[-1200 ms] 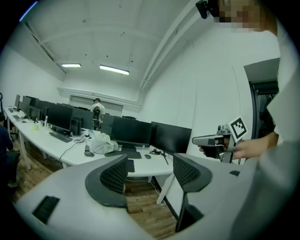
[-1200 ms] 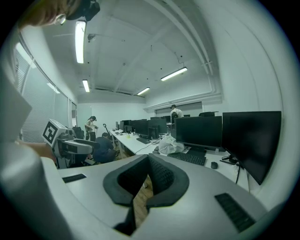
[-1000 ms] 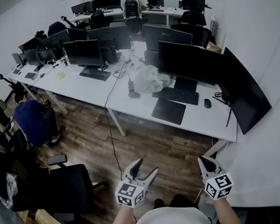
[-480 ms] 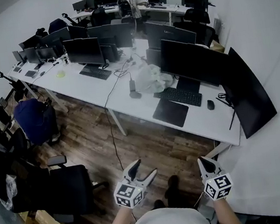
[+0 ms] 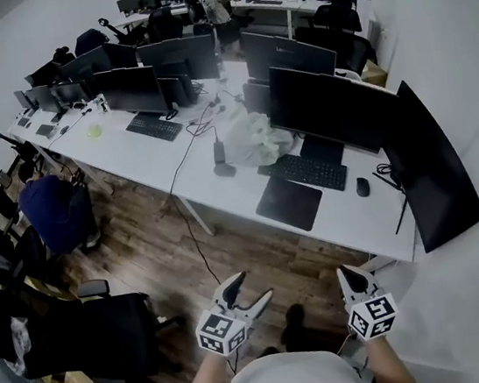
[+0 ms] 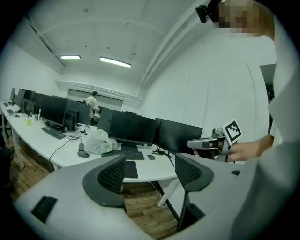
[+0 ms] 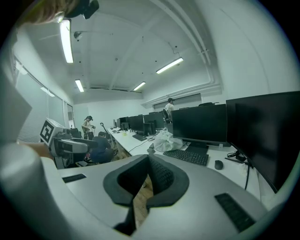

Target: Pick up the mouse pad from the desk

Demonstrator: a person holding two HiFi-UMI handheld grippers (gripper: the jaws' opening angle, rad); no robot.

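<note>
The mouse pad (image 5: 290, 203) lies flat on the white counter (image 5: 349, 215), a dark rectangle just in front of the keyboard (image 5: 309, 172), with the mouse (image 5: 362, 187) near it on the right. Its near edge is close to the counter's front edge. Both claws hang over the wooden floor (image 5: 230, 249), well apart from the counter, so I judge the reach to be only at its beginning.

The left claw (image 5: 248, 293) has its jaws spread and nothing stands between them. The right claw (image 5: 350, 275) has its jaws pressed together and is empty.

The main danger is the pad itself: it looks thin and lies flush on the surface, so a jaw may find no edge to go under. A claw coming in too level would then push the pad back against the keyboard instead of lifting it. A pad taken by one corner only could bend and slip out (it is probably soft). A wide approach from the right may also knock the mouse. The white crumpled thing (image 5: 258, 135) behind, perhaps a plastic bag, stands away from the path.
</note>
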